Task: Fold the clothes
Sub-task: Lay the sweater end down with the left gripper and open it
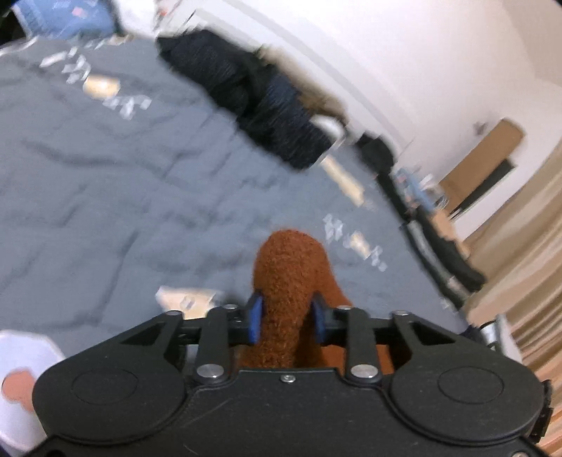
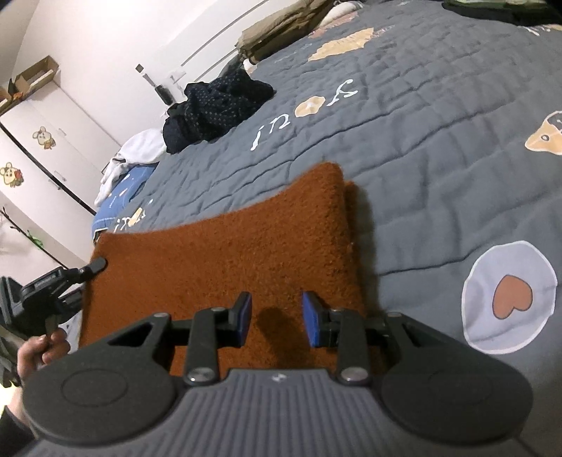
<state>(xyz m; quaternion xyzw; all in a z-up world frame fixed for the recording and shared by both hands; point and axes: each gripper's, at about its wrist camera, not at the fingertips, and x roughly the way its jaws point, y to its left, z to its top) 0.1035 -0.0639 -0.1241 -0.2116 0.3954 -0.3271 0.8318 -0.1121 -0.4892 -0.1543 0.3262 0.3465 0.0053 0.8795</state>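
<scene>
- We see a rust-brown garment (image 2: 246,246) of fuzzy, nubbly knit lying on a grey quilt (image 2: 439,158), folded into a flat, roughly four-sided slab with a doubled edge along its right side.
- In the right wrist view the garment fills the middle and runs down to 6 o'clock, under the right tongs (image 2: 276,314).
- The right tongs stand partly spread above the brown knit; their blue pads (image 2: 311,316) have a gap between them and grip nothing that we can make out, with only a shadow on the cloth between them.
- At 9 o'clock in that view the left tongs (image 2: 96,264), black and hard-edged, meet the garment's left corner, and a hand (image 2: 42,351) holds their handle at 8 o'clock.
- In the left wrist view, which is blurred, the left tongs (image 1: 286,318) pinch a rounded hump of the brown knit; the blue pads (image 1: 254,321) press it on both sides and it bulges past them towards 12 o'clock.
- The quilt is stitched in soft puffed squares and printed with white letters (image 2: 302,116), tan shapes and a pale disc with a brown heart (image 2: 509,295) at 4 o'clock.
- A crumpled dark dotted garment (image 2: 214,109) lies in a heap at 11 o'clock, well apart from the brown one, with a rumpled white cloth (image 2: 137,151) just beside it.
- Folded olive-tan cloth (image 2: 281,31) is stacked at 12 o'clock.
- A white cupboard (image 2: 52,140) with cartoon stickers stands at 10 o'clock.
</scene>
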